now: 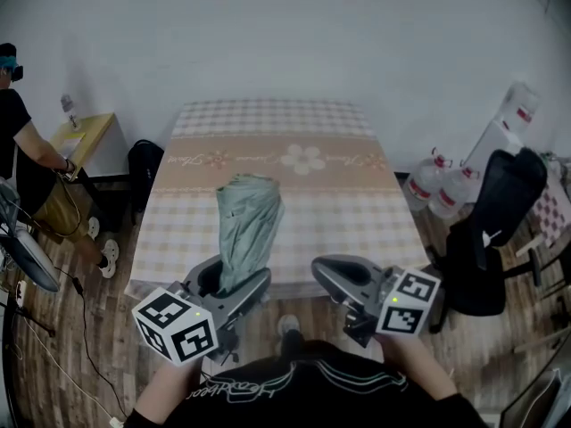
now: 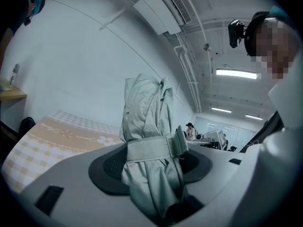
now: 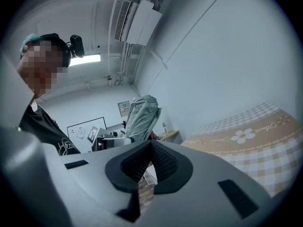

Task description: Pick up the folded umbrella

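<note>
**Where the tabletop's near edge runs, umbrella held upright**

Checked tabletop fills mid-frame, with floor showing either side and an office chair at right. Lower centre, the folded umbrella is pinched in the left gripper jaws. The right gripper jaws are pressed together beside it.

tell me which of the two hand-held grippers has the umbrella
The left hand-held gripper: its jaws clamp the pale green folded fabric umbrella just below its strap. The right hand-held gripper has its jaws shut on nothing.
</note>
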`<state>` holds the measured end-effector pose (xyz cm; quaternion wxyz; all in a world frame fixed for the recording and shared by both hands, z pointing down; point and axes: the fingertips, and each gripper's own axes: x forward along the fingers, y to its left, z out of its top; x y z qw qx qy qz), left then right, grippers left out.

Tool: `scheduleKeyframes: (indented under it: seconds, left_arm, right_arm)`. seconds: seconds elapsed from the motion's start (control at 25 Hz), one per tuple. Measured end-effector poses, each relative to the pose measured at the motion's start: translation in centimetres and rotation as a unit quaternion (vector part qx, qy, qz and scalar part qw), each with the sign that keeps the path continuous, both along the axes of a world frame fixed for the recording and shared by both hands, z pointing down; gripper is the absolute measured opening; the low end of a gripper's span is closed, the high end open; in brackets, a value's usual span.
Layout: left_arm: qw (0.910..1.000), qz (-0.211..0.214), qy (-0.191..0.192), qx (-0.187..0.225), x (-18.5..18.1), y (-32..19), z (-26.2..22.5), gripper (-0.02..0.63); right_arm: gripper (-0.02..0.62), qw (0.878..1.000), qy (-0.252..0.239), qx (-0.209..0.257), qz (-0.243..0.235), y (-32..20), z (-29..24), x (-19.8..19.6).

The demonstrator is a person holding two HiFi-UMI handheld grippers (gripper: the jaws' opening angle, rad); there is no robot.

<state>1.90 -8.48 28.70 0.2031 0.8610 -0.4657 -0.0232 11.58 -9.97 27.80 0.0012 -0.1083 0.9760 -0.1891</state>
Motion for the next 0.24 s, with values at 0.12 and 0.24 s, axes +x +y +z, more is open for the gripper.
scheduleKeyframes:
  seconds: [0.12,0.24]
  left_arm:
    - [1.0000,0.005,-0.002,0.005,0.43,0.17,-0.20,0.261]
    - [0.9999,0.012,-0.005,0.011,0.87,0.42,-0.49,0.261]
  right_arm:
    - [0.011,1.000,0.002,0.003,0.002,0.20,-0.20,0.35]
    - [0.012,1.000,0.002,0.005,0.004,0.39,-0.55,0.66]
